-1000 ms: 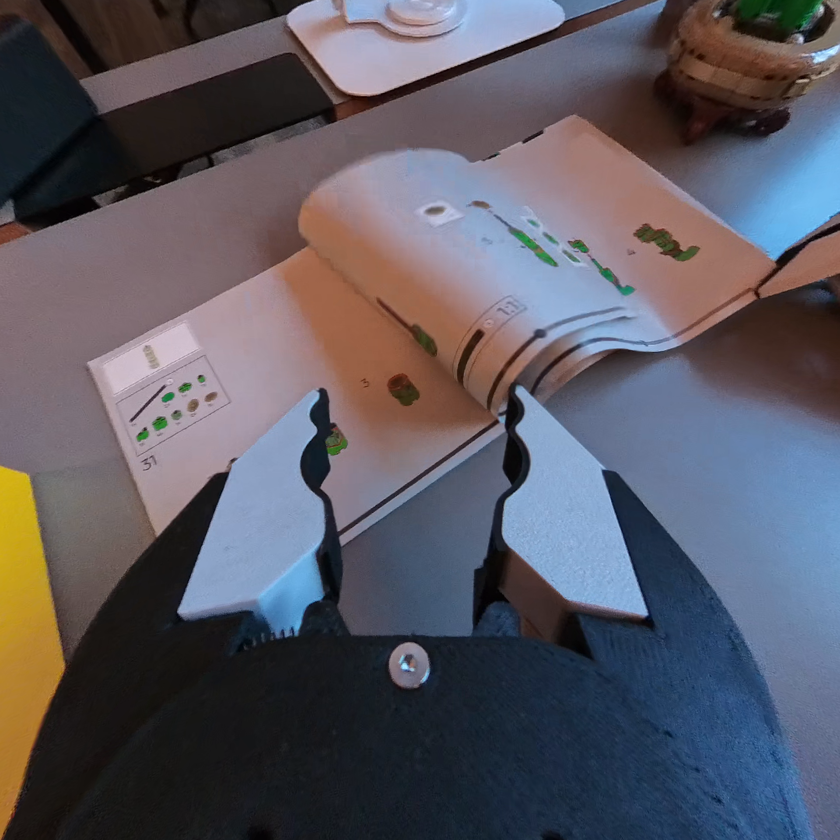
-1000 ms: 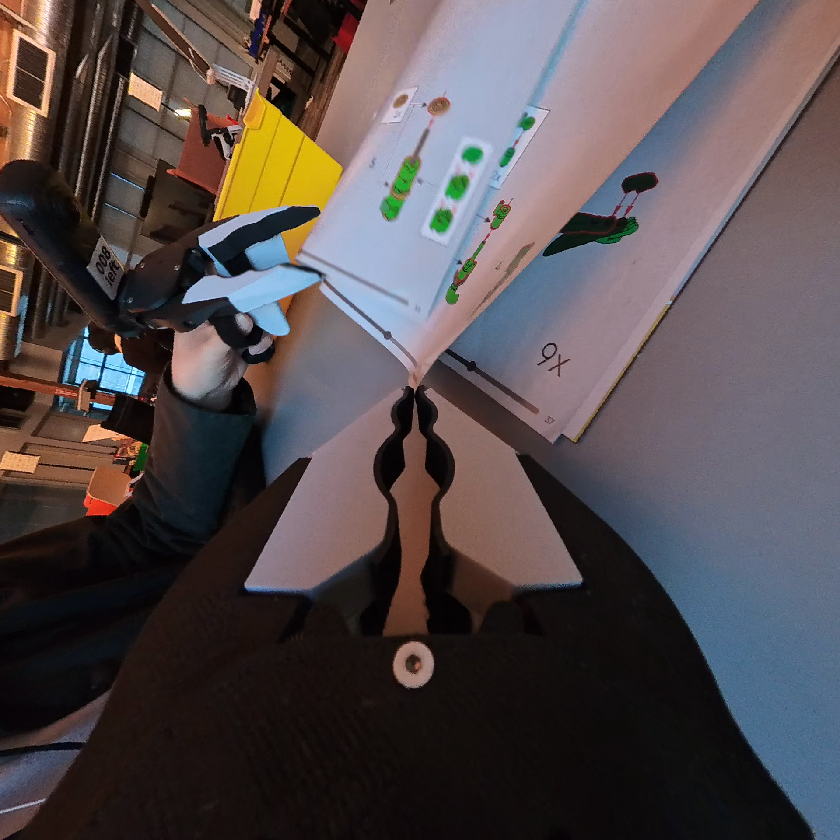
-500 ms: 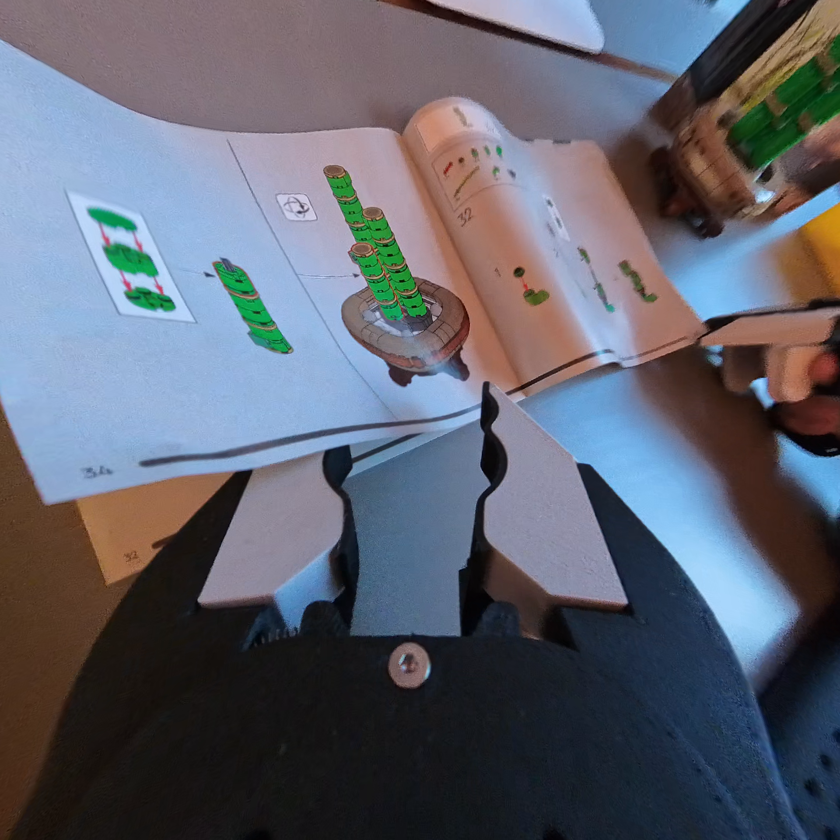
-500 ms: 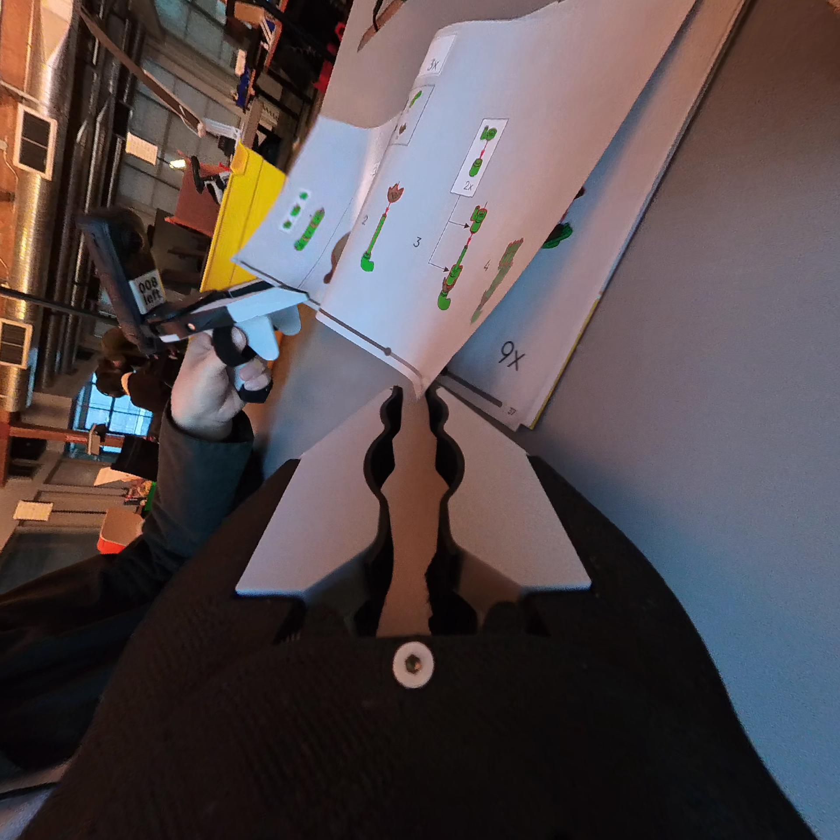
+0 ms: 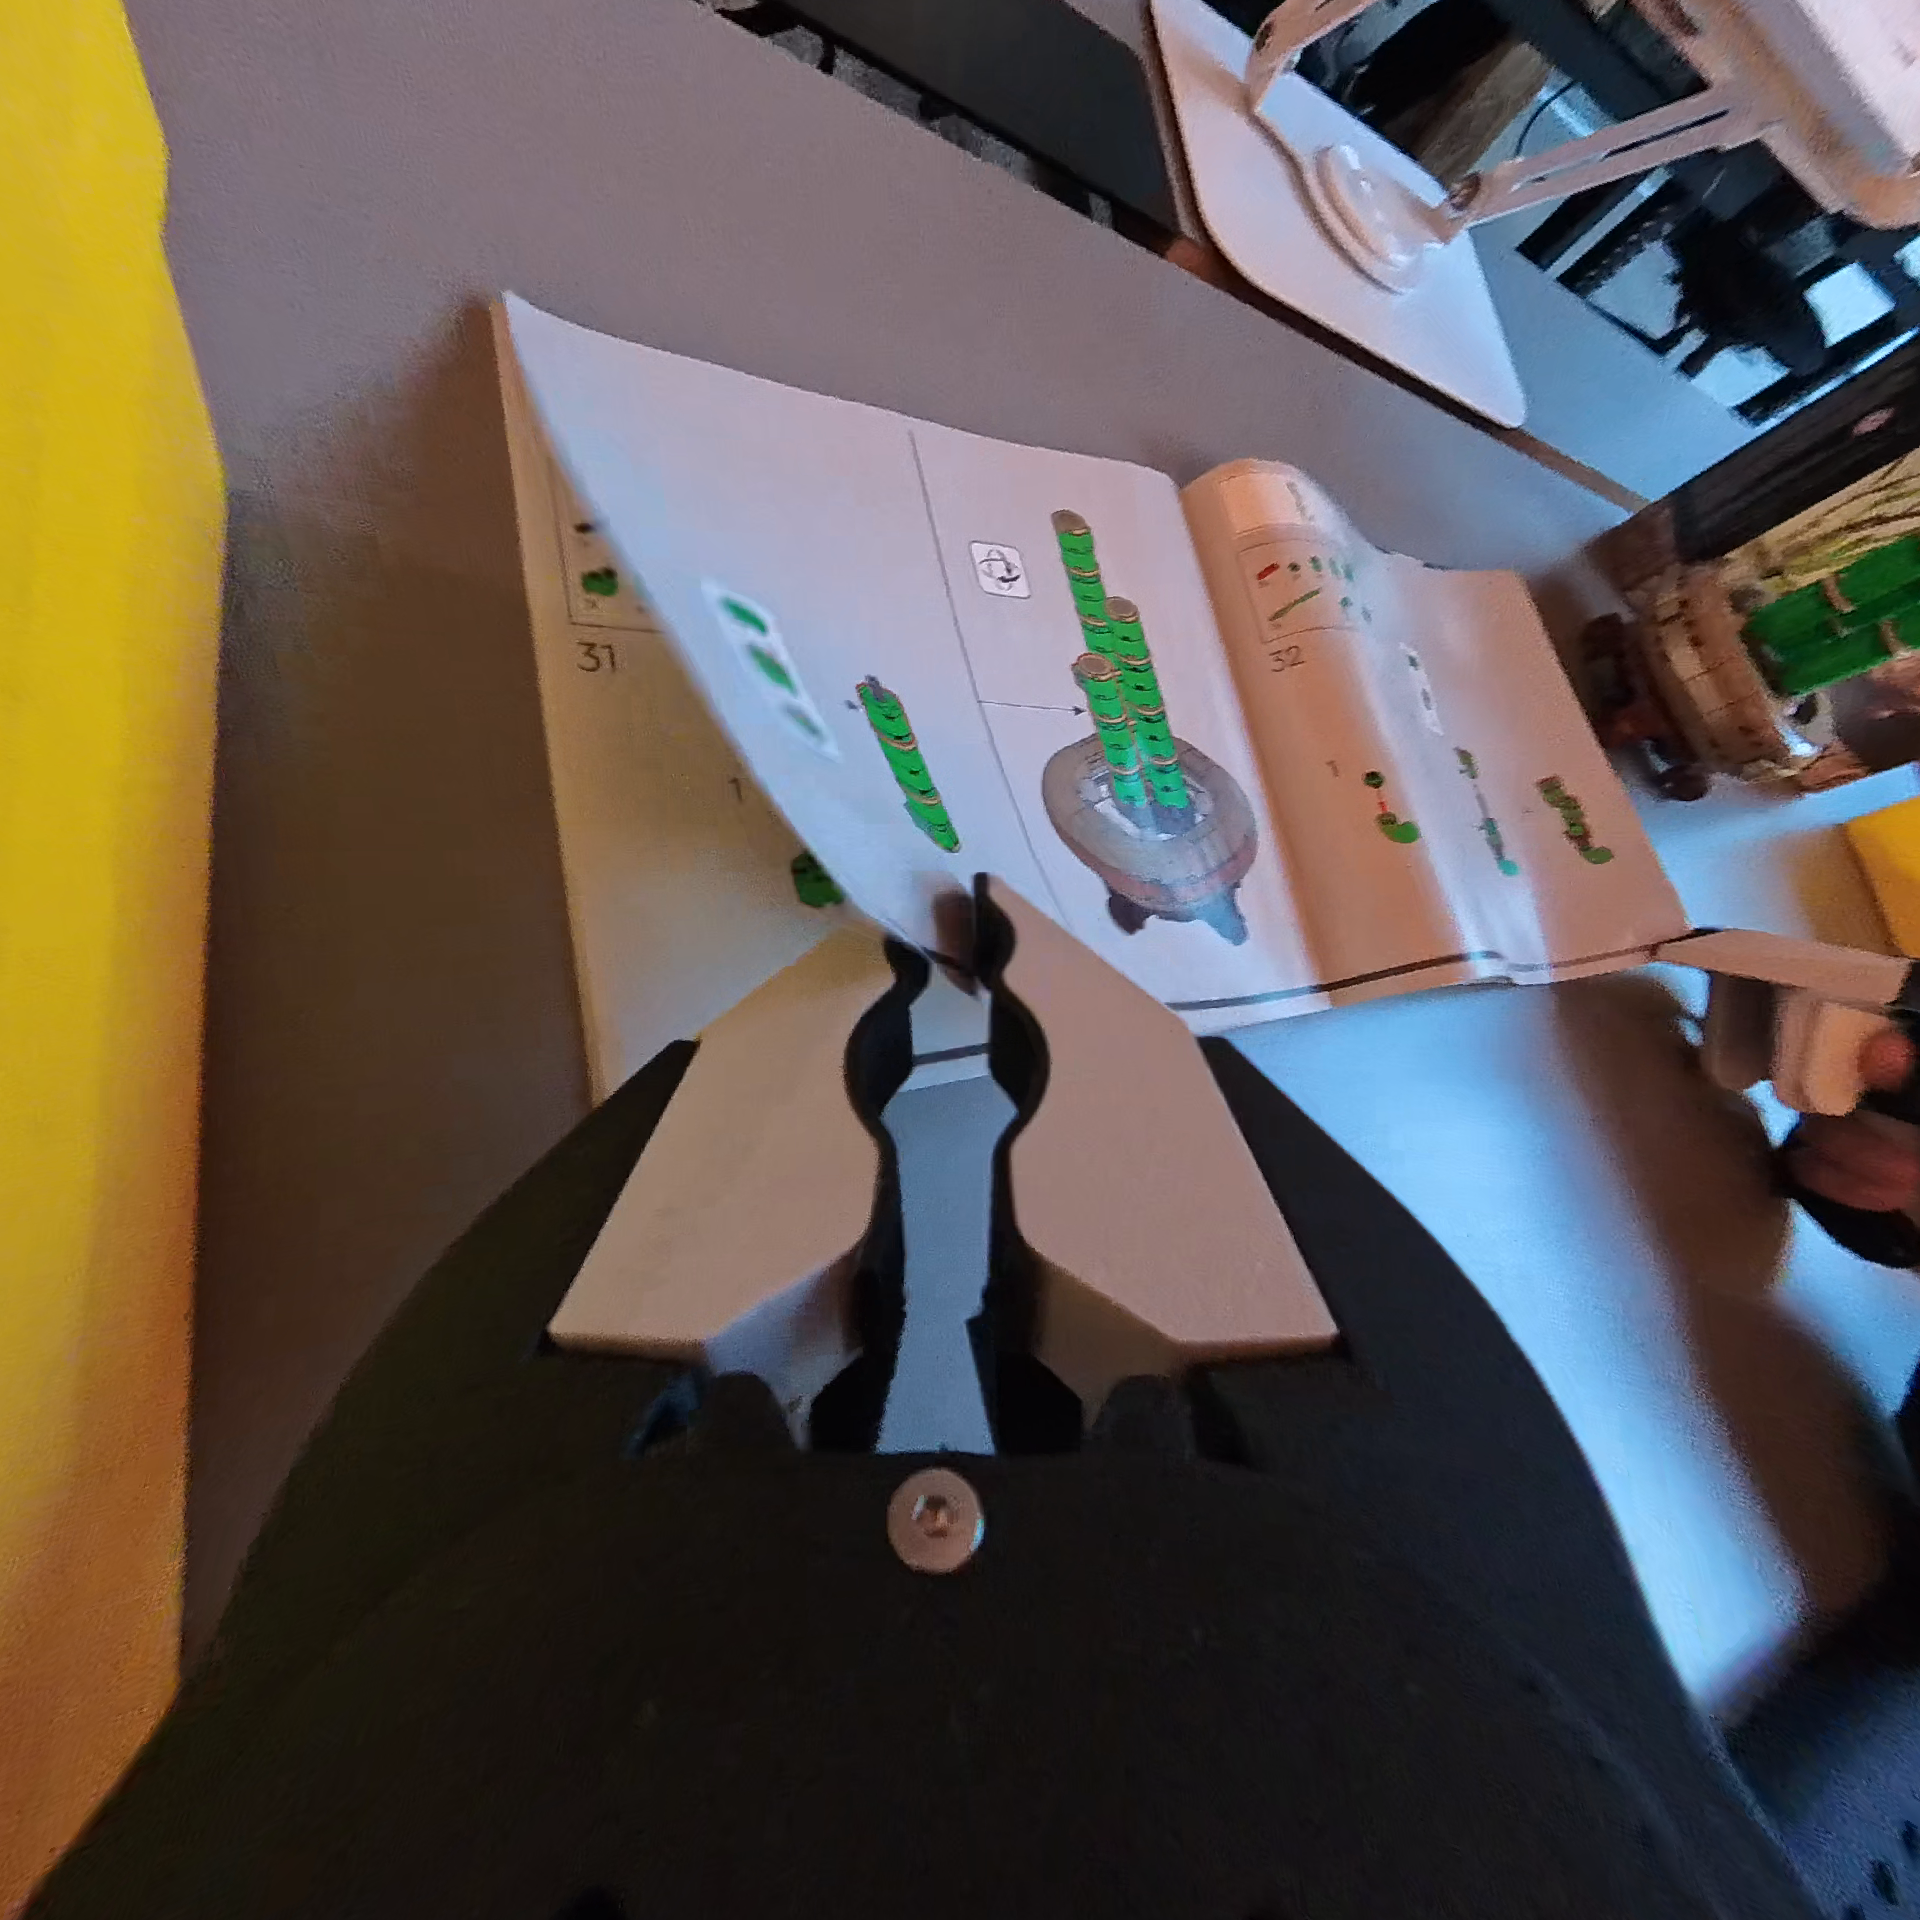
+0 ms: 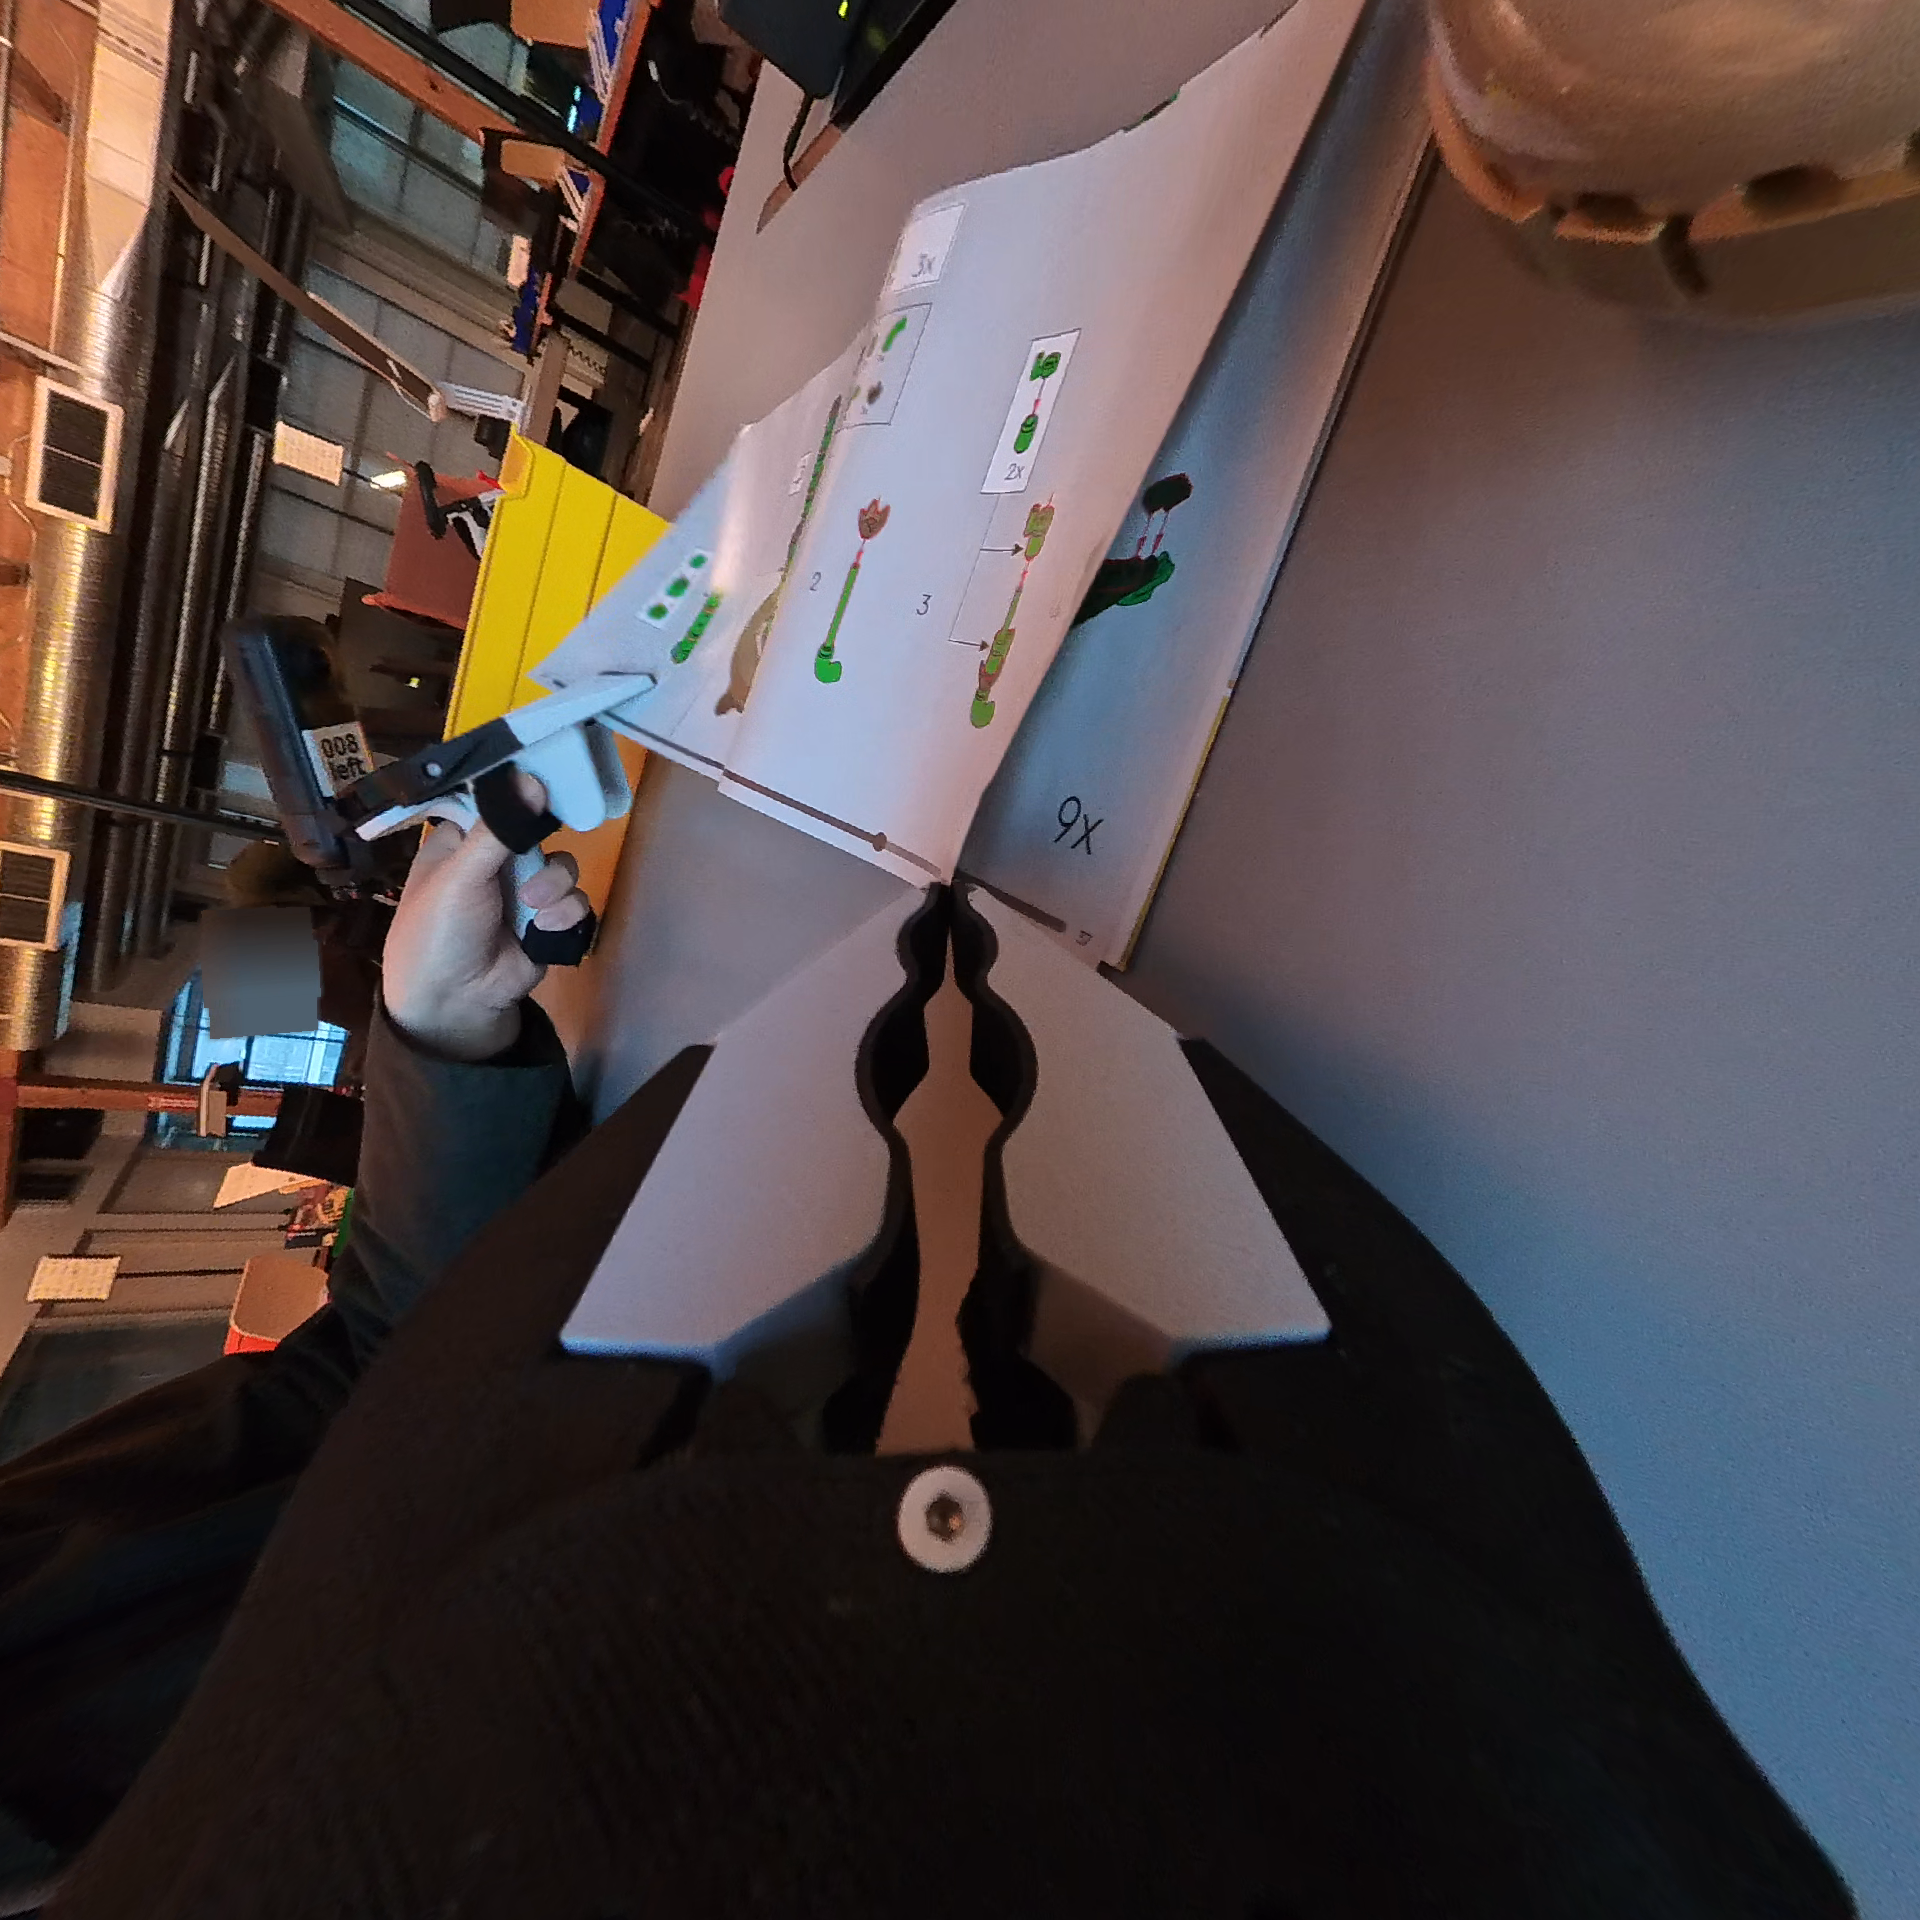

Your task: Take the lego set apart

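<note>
On the grey counter (image 5: pixel 1455 1299) lies an open white paper instruction booklet (image 5: pixel 1382 727) printed with green building steps, and both grippers are pinching its pages. The left gripper (image 5: pixel 954 940), white-fingered on a black body, is clenched on the lower edge of one raised page (image 5: pixel 831 582), which curves up off the booklet and shows a drawing of green stacked columns in a round pot. In the right wrist view the same left gripper (image 6: pixel 613 691) appears farther off, held in a person's hand (image 6: pixel 468 956) with a dark sleeve, its fingers pressed flat on the page's corner. The right gripper (image 6: pixel 948 902) is clamped on the bottom corner of another lifted page (image 6: pixel 935 582), which stands tilted above the flat pages beneath; the tips meet with the paper between them. In the left wrist view the right gripper (image 5: pixel 1766 961) is blurred at the booklet's far right corner.

The lego set (image 5: pixel 1766 665), a tan and brown round pot holding green stalks, stands on the counter just beyond the booklet's right edge, untouched by either gripper; its tan rim (image 6: pixel 1683 135) fills the upper right corner of the right wrist view. A yellow plastic bin (image 5: pixel 83 831) sits beside the booklet's left side, and a white flat stand (image 5: pixel 1351 208) rests farther back.
</note>
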### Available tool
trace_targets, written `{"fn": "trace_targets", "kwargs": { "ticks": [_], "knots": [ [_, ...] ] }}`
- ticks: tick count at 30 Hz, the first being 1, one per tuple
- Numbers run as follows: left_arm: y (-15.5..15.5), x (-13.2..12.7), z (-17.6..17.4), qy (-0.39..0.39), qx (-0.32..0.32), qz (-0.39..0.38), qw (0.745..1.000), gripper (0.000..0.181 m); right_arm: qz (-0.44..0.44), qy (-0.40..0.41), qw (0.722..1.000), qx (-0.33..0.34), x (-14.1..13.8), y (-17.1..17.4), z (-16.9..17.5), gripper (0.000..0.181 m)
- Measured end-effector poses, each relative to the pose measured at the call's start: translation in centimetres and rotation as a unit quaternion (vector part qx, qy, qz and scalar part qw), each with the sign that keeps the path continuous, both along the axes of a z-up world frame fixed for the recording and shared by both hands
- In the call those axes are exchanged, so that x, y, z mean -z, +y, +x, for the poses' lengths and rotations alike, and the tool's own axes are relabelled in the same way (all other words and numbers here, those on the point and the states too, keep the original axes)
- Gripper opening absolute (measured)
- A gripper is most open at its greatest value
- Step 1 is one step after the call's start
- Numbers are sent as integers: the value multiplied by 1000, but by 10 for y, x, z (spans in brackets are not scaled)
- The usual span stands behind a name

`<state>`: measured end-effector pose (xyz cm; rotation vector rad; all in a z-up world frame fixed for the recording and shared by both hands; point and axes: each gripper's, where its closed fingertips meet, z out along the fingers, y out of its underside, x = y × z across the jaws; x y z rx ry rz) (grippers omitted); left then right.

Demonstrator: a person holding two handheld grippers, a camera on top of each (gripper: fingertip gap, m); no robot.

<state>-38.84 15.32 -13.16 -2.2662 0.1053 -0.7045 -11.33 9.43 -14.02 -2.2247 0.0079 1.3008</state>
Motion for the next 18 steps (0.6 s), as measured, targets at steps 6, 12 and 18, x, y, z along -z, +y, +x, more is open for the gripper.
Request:
{"fn": "trace_targets", "kwargs": {
  "ticks": [6, 12, 18],
  "knots": [
    [-1, 6, -8, 62, 6, 4, 998, 0, -5, -14, 1000, 4, 3, 0, 6, 0],
    [1, -2, -13, 78, 0, 26, 997, 0, -7, -49, 999, -16, 8, -5, 6, 0],
    [0, -50, 17, 0, 36, 120, 992, 0, 7, -94, 995, -27, 7, -6, 12, 14]
  ]
}}
